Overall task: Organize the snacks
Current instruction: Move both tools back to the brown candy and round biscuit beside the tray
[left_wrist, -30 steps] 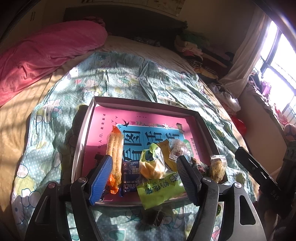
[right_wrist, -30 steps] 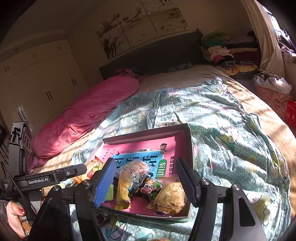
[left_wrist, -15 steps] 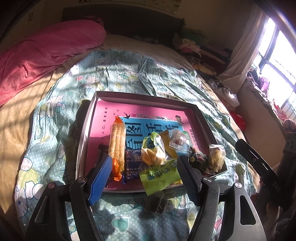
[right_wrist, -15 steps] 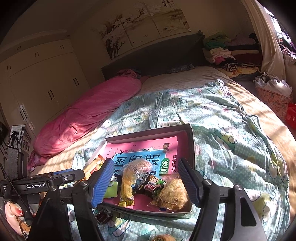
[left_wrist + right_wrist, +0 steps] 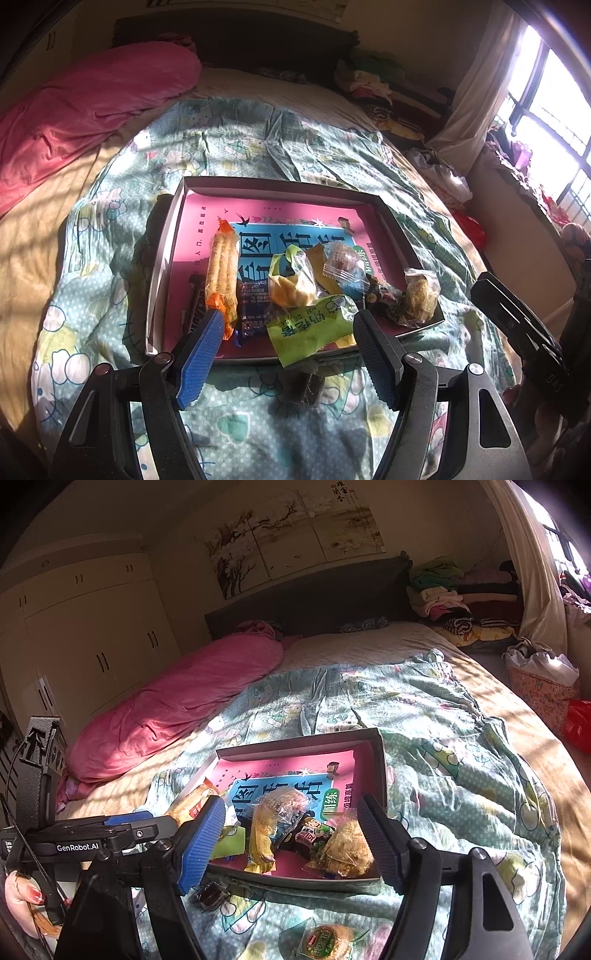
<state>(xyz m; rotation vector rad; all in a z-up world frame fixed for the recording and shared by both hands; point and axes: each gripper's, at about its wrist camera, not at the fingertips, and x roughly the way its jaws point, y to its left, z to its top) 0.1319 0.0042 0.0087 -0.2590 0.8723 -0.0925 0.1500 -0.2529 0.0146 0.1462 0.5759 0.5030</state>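
While both tools hang above the near edge of the bed, the shallow grey box (image 5: pixel 173 221) sits flat on the cartoon-print quilt (image 5: pixel 236 140), and everything else is best placed from it. Inside, on the pink-and-blue book cover lining its floor, the snacks crowd the near half: a long orange-ended wafer pack (image 5: pixel 221 273) toward the left wall, a dark blue wrapper (image 5: pixel 255 302) just beside it, a yellow cake in clear film (image 5: pixel 291 284) at the middle, and a green packet (image 5: pixel 314 328) drooping over the near rim. A clear-wrapped brown sweet (image 5: pixel 341 264) lies behind those, and a crumbly golden cake (image 5: pixel 419 299) rests in the near right corner. Outside the box, just in front of its near rim, a small dark wrapped piece (image 5: pixel 308 386) lies on the quilt, and nearer still a round green-labelled pastry (image 5: pixel 325 938) shows in the right wrist view. The left gripper (image 5: pixel 288 354) is spread wide, nothing between its fingers, poised over the near rim. The right gripper (image 5: pixel 291 840) is likewise spread and empty, over the box's near right corner.
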